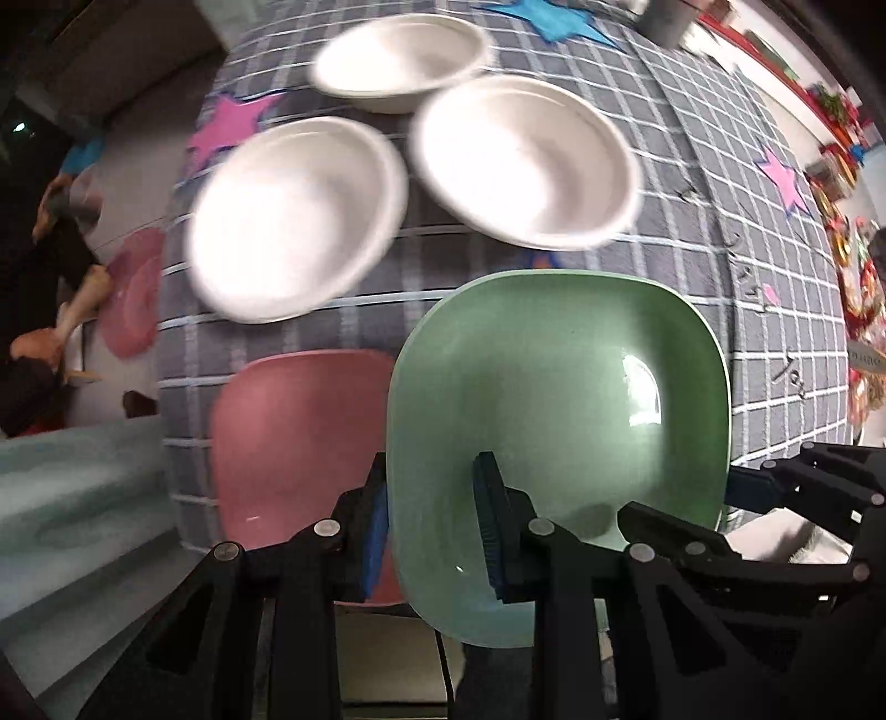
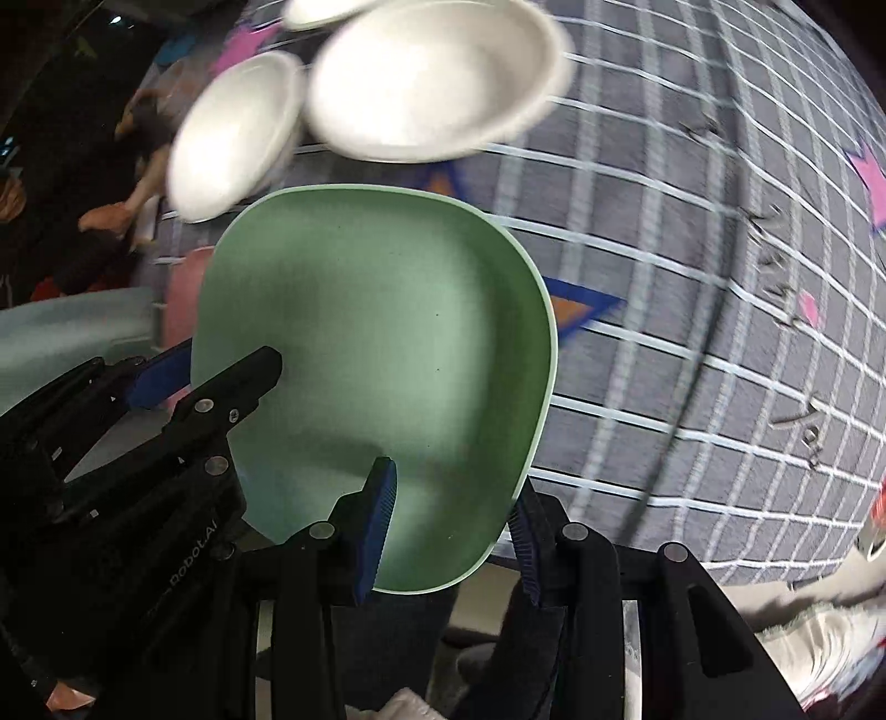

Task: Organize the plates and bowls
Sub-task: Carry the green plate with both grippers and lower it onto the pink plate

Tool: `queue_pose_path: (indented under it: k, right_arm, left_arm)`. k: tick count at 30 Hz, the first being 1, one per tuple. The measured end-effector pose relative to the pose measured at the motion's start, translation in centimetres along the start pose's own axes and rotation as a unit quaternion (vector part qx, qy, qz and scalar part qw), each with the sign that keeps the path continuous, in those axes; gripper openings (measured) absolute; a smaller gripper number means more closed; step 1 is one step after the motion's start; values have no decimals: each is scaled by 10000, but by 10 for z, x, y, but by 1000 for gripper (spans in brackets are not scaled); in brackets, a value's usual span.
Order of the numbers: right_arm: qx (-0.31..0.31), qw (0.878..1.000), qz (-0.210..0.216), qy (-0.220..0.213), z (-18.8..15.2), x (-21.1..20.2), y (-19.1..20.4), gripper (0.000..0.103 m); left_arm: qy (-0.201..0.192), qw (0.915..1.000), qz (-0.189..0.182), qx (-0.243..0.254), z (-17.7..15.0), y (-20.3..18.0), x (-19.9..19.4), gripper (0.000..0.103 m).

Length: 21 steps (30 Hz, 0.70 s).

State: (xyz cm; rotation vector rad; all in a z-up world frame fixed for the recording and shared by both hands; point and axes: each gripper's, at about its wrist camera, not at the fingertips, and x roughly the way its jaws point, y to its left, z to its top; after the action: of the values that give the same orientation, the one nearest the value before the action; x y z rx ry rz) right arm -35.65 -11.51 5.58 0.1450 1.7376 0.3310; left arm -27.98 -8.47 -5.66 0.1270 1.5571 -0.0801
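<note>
A green square plate point(image 1: 554, 399) is held above the grey checked tablecloth point(image 1: 747, 310). My left gripper point(image 1: 432, 531) is shut on its near left rim. My right gripper point(image 2: 454, 526) is shut on its near right rim; it also shows in the left wrist view point(image 1: 775, 487). The plate fills the middle of the right wrist view point(image 2: 376, 354). A pink square plate point(image 1: 293, 437) lies on the cloth left of the green one. Three white bowls point(image 1: 293, 216), point(image 1: 526, 160), point(image 1: 398, 55) sit farther back.
Pink and blue star shapes point(image 1: 232, 122) decorate the cloth. A grey container point(image 1: 664, 22) stands at the far edge. A round pink plate point(image 1: 133, 299) lies off the table's left side. A person point(image 1: 50, 266) is at the far left.
</note>
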Motion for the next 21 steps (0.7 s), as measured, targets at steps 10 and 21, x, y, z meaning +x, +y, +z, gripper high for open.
queue_pose_path:
  k: [10,21]
  right_arm:
    - [-509,9984,165,169,-34,30,110,43]
    - [-365,9992,-43,158,-34,71,101,72]
  left_arm:
    - [141,9986,217,-471,-35,112,-2,31]
    - [108,9954,399,-861,-43,170,-1,77]
